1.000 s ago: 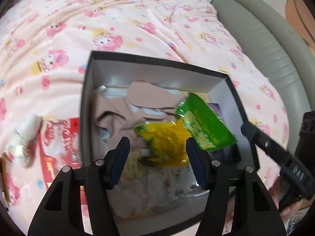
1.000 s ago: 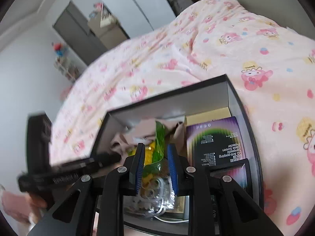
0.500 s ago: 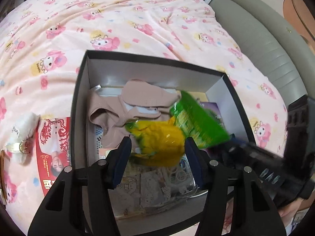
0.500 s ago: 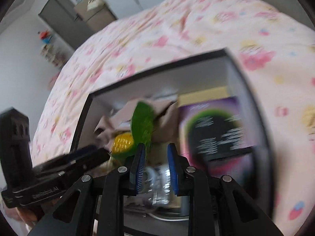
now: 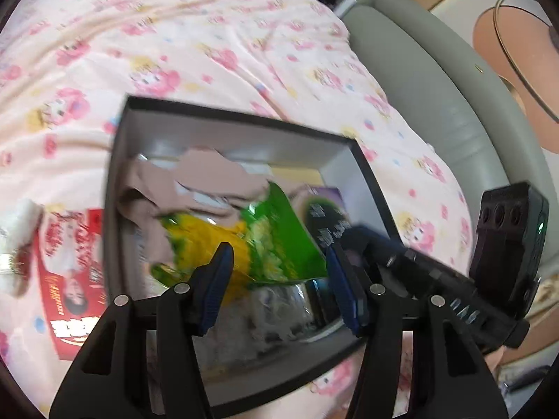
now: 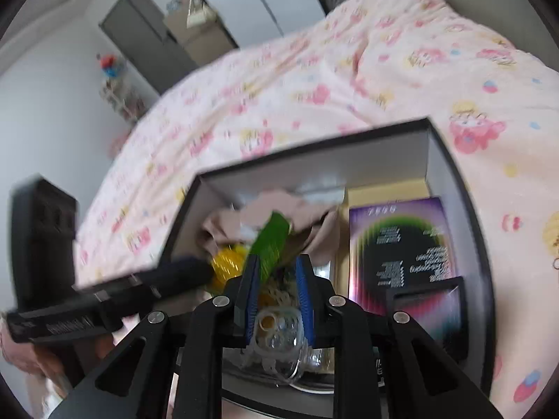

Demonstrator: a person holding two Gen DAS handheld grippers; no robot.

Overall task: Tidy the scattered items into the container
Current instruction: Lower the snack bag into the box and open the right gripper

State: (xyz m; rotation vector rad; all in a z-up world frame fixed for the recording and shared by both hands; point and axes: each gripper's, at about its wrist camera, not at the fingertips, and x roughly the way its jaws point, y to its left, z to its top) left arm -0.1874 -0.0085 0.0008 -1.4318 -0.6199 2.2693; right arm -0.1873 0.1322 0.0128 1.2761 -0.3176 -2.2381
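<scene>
While the bed (image 5: 216, 45) is carrying the box (image 5: 241, 118), the green packet (image 5: 279, 244) is hanging tilted over the box's contents, the right gripper (image 6: 276, 272) pinching its edge, and the left gripper (image 5: 276, 262) is hovering spread wide, gripping nothing.

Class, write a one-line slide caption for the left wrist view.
Open left gripper hovers over a dark box holding a green-yellow snack bag.
</scene>
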